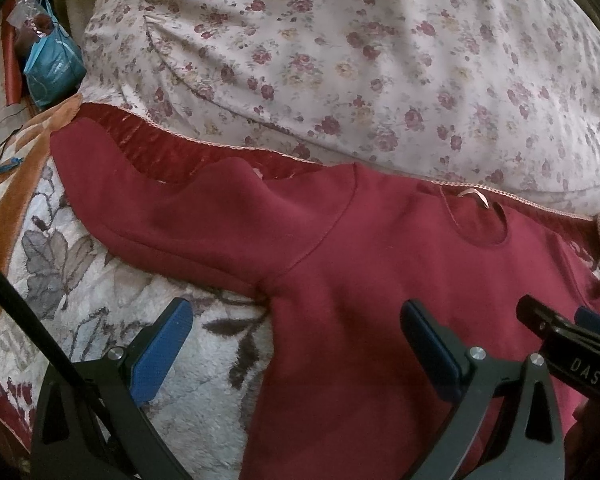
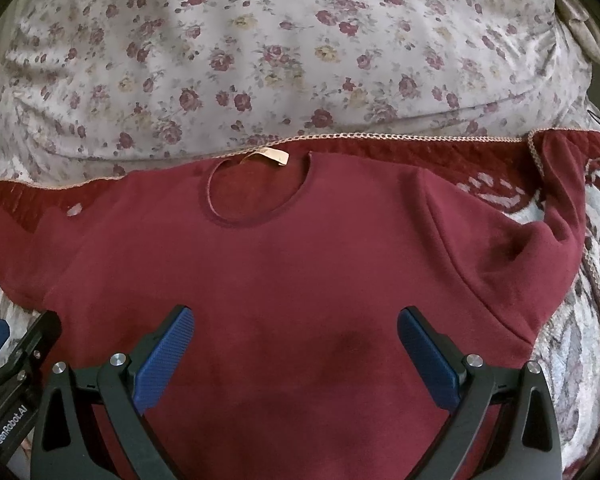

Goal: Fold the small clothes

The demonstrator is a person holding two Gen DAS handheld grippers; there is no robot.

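A: Below the round neckline (image 2: 256,196) of the dark red long-sleeved knit top (image 2: 300,280), both tools hang over the chest, nothing gripped. The top lies face up and spread flat on the pale fleece blanket with grey leaf print (image 1: 100,280), its collar just short of the big pillow in rose-print cotton (image 2: 260,60).

B: And the jaws?

A: Wide apart on the left gripper (image 1: 296,340) and on the right gripper (image 2: 296,344) alike, blue pads clear of the cloth. I'd judge the first fold is about to start.

B: How would you do it well?

A: Take the sleeve left of the neckline (image 1: 140,188) near its cuff and the matching hem corner, pinch only that one layer, then carry both across toward the neckline's centre line so the crease runs straight down from the shoulder seam. Keep the cloth low; the fleece looks grabby and may drag it.

B: What can't you make out?

A: The hem, lost under the tools. The right sleeve's cuff (image 2: 556,240) bunches at the blanket's edge, so its end is unclear. The collar label (image 2: 268,156) is unreadable. The blue packet (image 1: 52,68) far left of the neckline I can't identify.
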